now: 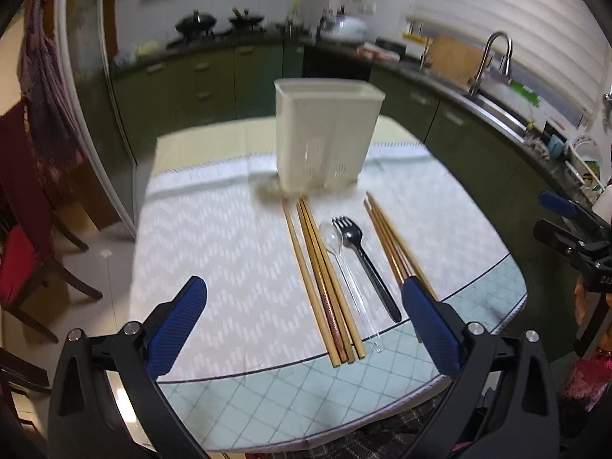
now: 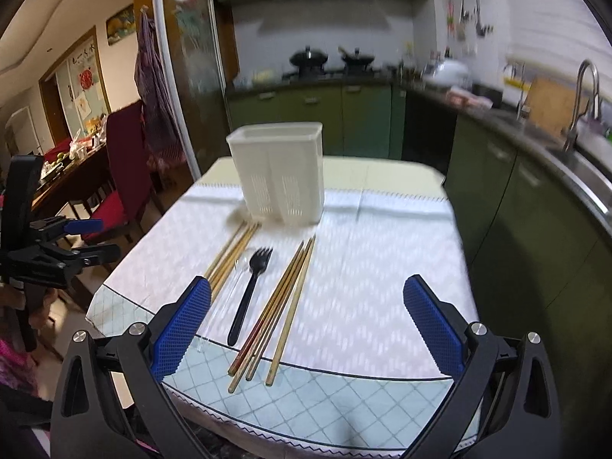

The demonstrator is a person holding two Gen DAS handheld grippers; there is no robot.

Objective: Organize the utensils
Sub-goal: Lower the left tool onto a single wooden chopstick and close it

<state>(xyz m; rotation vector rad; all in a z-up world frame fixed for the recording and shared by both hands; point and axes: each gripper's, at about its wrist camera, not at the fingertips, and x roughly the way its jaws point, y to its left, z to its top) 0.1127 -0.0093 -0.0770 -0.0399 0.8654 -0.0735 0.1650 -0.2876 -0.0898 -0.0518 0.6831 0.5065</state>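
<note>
So I'm hovering my left tool (image 1: pixel 302 313) and right tool (image 2: pixel 306 313) over the counter (image 1: pixel 214 252), both spread wide and gripping nothing. Chopsticks (image 1: pixel 325 287), a clear spoon (image 1: pixel 336 252) and a black fork (image 1: pixel 363 260) are lying flat in front of the upright white utensil holder (image 1: pixel 325 137).

Two wrist-mounted fisheye cameras look down their own blue-padded fingers from the near edge of a cloth-covered table (image 1: pixel 214 229), both facing the kitchen counter beyond. The left wrist view sits left of the laid-out utensils, angled slightly right; the right gripper (image 1: pixel 566 225) shows at its right edge. The right wrist view stands to the right, angled left, with the left gripper (image 2: pixel 82 239) at its left edge. Both share the white utensil holder (image 1: pixel 327 134) (image 2: pixel 281 172), black fork (image 1: pixel 363 256) (image 2: pixel 250 290) and stove.
</note>
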